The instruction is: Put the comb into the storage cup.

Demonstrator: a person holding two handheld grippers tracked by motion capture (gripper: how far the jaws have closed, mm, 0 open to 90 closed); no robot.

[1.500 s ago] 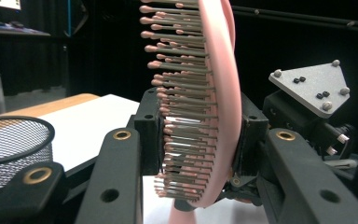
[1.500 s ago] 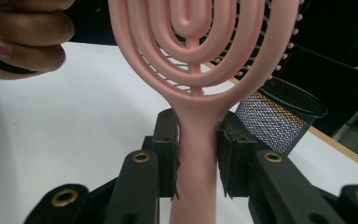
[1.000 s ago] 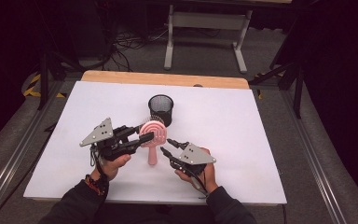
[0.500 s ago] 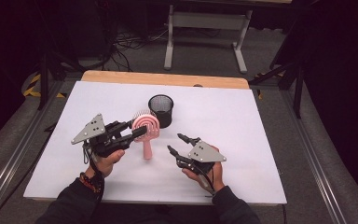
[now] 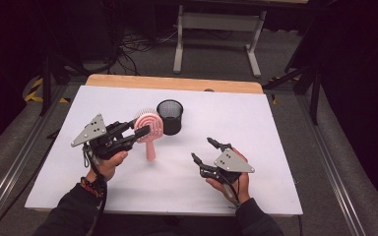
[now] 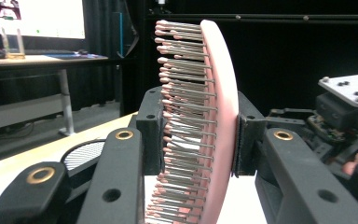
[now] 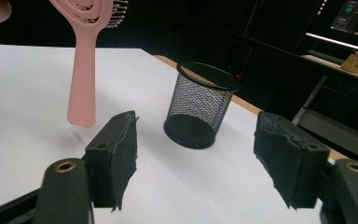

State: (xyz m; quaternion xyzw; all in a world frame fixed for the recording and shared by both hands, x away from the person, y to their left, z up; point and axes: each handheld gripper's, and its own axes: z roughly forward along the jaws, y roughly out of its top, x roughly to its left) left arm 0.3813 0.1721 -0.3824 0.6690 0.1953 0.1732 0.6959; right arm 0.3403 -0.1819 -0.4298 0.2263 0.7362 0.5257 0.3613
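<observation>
In the high view the left gripper (image 5: pixel 139 133) holds the pink plastic bristle hairbrush (image 5: pixel 148 129) clamped by its head, handle hanging, left of centre beside the black wire-mesh cup (image 5: pixel 170 116); the left gripper view shows both fingers (image 6: pixel 151 128) pressing the head; in the right gripper view the right gripper (image 7: pixel 196 163), its fingers just opened with nothing between them, faces the cup at mid-frame on the white tabletop (image 7: pixel 23 84), so lowering the handle into the cup looks next.

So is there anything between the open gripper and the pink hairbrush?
No. In the high view, just bare white table lies between the right gripper and the pink hairbrush, which the left gripper holds.
</observation>
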